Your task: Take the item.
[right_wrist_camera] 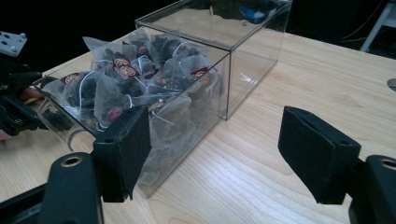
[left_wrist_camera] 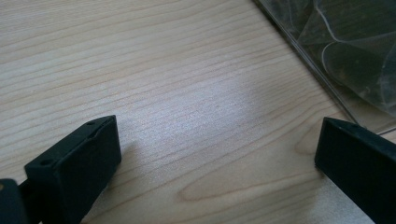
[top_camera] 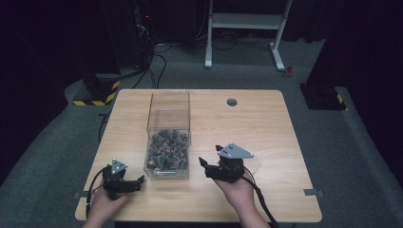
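Dark room, grey carpet; wooden table carries a clear plastic box, its near half heaped with tea bags. Left gripper rests on the wood just left of the box's near corner, jaws spread, nothing between. Right gripper hovers just right of the box, jaws spread and empty.
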Demonstrator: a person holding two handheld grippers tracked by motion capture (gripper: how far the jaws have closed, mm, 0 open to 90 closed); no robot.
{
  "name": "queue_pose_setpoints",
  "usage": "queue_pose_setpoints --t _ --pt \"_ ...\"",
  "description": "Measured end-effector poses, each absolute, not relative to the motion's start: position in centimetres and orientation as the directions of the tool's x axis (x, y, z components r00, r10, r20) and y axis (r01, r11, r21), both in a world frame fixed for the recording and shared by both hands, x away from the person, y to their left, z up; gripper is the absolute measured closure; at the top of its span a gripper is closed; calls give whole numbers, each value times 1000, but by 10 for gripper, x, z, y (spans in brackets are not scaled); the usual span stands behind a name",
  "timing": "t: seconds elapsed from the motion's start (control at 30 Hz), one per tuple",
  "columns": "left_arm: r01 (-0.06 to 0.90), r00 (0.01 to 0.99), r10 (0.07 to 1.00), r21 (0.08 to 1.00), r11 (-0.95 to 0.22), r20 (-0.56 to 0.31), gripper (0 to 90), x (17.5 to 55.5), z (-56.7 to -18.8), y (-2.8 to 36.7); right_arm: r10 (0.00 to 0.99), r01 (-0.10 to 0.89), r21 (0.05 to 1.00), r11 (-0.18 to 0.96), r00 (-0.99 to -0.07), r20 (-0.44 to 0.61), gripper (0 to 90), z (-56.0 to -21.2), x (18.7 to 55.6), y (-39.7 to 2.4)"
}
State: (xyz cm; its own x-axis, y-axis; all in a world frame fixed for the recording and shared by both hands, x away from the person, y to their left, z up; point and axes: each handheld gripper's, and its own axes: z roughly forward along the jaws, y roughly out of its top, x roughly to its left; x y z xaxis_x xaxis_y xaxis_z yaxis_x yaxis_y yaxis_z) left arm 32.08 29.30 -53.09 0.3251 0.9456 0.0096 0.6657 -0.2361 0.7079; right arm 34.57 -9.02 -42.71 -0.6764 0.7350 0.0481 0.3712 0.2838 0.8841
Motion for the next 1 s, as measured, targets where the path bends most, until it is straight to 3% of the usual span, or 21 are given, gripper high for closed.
queue_pose_setpoints --t 1.0 --pt "666 325 946 708 -236 10 6 321 -531 293 669 349 877 330 -742 44 277 -428 346 -49"
